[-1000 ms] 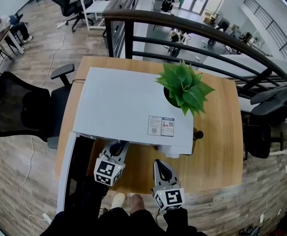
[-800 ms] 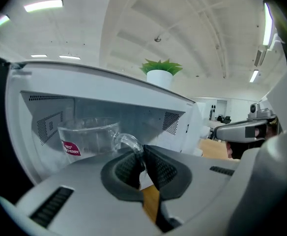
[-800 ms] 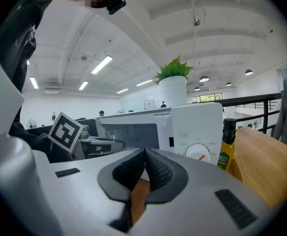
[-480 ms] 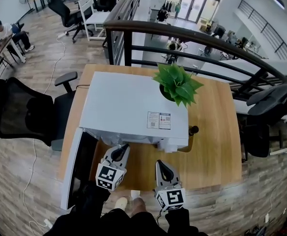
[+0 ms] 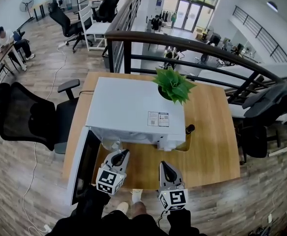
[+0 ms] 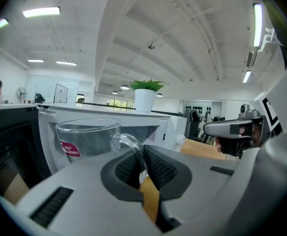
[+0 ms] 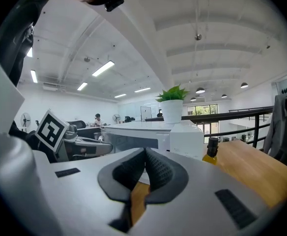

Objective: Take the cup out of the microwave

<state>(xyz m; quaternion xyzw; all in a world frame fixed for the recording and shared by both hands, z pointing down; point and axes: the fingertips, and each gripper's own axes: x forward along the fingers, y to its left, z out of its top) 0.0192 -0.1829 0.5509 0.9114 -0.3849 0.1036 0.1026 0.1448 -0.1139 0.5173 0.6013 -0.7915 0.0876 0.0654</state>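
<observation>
Wooden table (image 5: 212,132), open office behind. Left gripper (image 6: 142,157) clamped on the handle of the glass cup (image 6: 87,136); cup upright, just outside the white microwave (image 5: 133,112), whose door (image 5: 82,166) stands open. Right gripper (image 7: 144,170) alongside, jaws together, empty.

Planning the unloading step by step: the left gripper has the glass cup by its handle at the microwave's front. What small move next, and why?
Probably draw the cup a little further back and lower it onto the bare table before the microwave: the left gripper's fingers are shut on its handle, and the cup looks barely clear of the open front.
</observation>
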